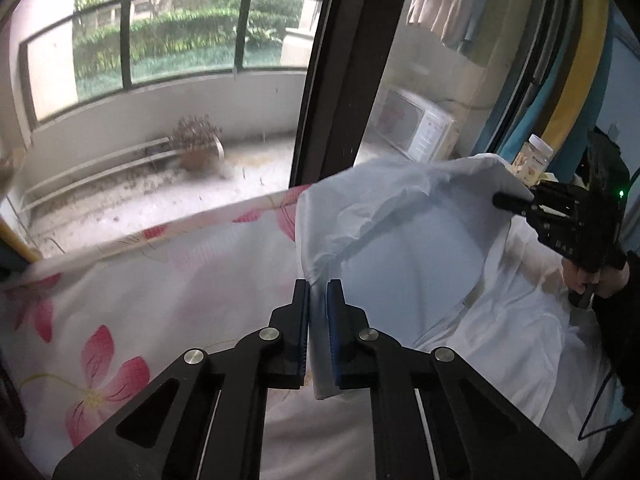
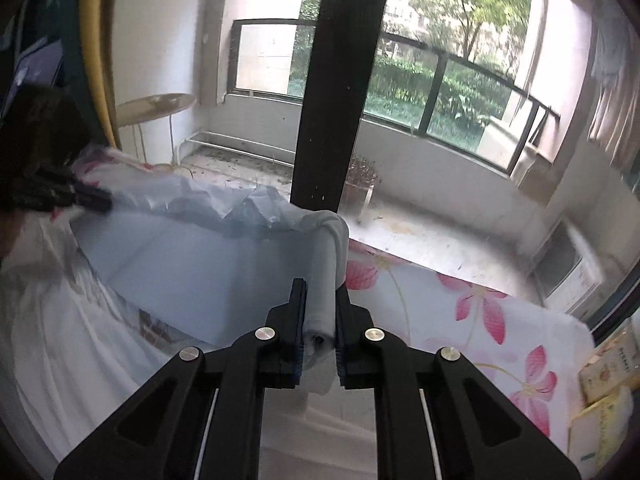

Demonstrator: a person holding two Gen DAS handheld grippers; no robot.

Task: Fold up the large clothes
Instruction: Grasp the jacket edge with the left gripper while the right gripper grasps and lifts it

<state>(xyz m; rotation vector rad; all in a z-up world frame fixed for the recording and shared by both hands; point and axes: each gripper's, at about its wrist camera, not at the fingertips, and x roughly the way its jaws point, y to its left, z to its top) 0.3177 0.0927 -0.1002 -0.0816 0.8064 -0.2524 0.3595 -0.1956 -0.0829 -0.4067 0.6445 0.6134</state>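
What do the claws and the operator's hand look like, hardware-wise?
Both claws, left claw and right claw, are matte black linkage frames with silver pivot pins and blue pads on the inner finger faces. Seen from the left wrist, the right claw's body carries a green LED and faint raised lettering. The operator's hand is bare, below a dark sleeve.
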